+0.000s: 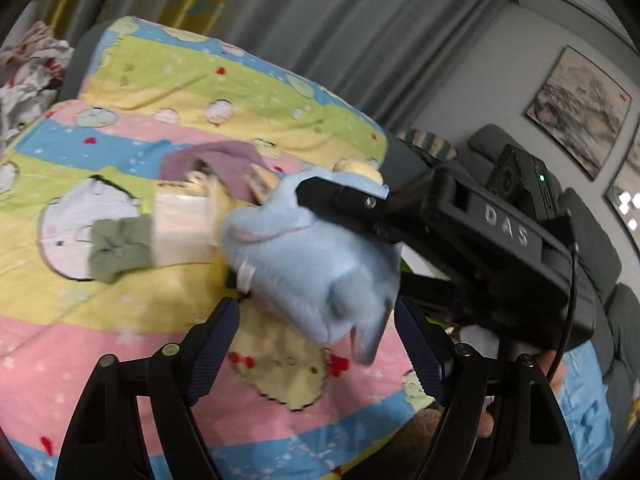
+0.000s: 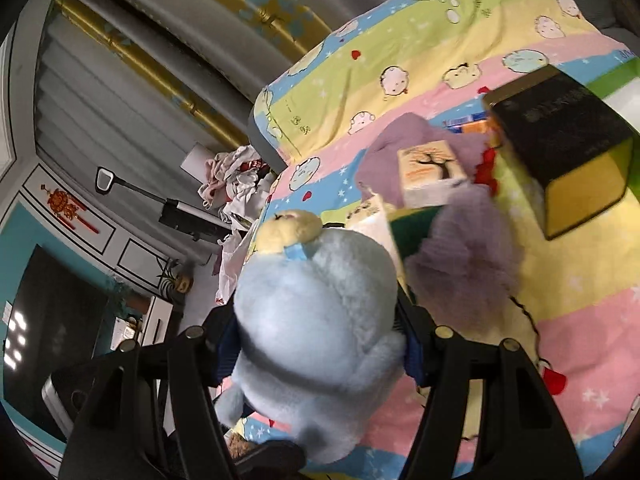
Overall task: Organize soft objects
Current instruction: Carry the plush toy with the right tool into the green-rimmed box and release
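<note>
Right gripper [image 2: 320, 344] fingers clamped on our blue plush toy [image 2: 316, 320], left gripper [image 1: 316, 344] fingers wide beneath it, empty, patterned bed quilt [image 1: 120, 320] beyond.

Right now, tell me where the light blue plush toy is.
The light blue plush toy is clamped between the right gripper fingers, lifted above the striped cartoon blanket, low in the middle of the right wrist view, just left of the purple cloth.
</note>
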The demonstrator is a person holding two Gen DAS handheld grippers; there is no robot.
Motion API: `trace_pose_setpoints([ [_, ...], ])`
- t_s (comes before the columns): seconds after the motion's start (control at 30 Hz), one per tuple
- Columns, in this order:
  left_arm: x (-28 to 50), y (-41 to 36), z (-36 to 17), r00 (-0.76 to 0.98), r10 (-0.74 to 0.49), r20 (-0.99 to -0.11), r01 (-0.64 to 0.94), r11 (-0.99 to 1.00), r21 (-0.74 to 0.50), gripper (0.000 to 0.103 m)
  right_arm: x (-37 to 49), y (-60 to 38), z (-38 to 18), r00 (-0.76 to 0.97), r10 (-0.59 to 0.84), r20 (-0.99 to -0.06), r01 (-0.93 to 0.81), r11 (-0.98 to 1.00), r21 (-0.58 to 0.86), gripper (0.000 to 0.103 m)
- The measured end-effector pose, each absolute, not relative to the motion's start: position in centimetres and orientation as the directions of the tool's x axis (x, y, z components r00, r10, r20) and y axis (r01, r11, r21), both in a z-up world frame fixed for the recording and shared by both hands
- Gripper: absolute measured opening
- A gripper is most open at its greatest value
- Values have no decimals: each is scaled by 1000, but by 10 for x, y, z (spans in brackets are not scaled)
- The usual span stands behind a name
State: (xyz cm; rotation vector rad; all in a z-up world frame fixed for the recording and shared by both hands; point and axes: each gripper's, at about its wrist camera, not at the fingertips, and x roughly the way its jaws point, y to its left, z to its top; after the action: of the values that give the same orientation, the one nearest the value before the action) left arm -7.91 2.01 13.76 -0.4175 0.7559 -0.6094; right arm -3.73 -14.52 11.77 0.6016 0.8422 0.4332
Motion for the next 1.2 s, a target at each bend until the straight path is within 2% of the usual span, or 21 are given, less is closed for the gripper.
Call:
trace_pose_setpoints([
  [0.03,-79,15,139,568,-654,-500,366,745,-558,65,-40,-150,118,597,579,-555,-120,748,652,64],
  [0.13,-71,2,139,556,-655,-511,363,745,-560,57,-45,-173,116,624,563,-541,-97,744,661,64],
  [0.47,-49,-86,157,457,-726,-514,513,687,-515,57,-56,-259,130,761,438,-479,-11,746,665,64],
  [0.73,-14,-173,160,332,-794,-508,623,590,-514,57,-60,-346,137,851,263,-454,125,739,662,65],
  [0.9,0,-225,149,230,-822,-521,666,523,-531,57,-68,-386,128,871,120,-476,244,735,633,65],
  [1.07,9,-259,133,158,-811,-563,686,500,-528,57,-69,-415,107,862,61,-504,332,683,650,65],
  [1.2,15,-279,122,124,-807,-578,689,489,-534,57,-69,-428,103,841,-36,-539,414,684,600,65],
])
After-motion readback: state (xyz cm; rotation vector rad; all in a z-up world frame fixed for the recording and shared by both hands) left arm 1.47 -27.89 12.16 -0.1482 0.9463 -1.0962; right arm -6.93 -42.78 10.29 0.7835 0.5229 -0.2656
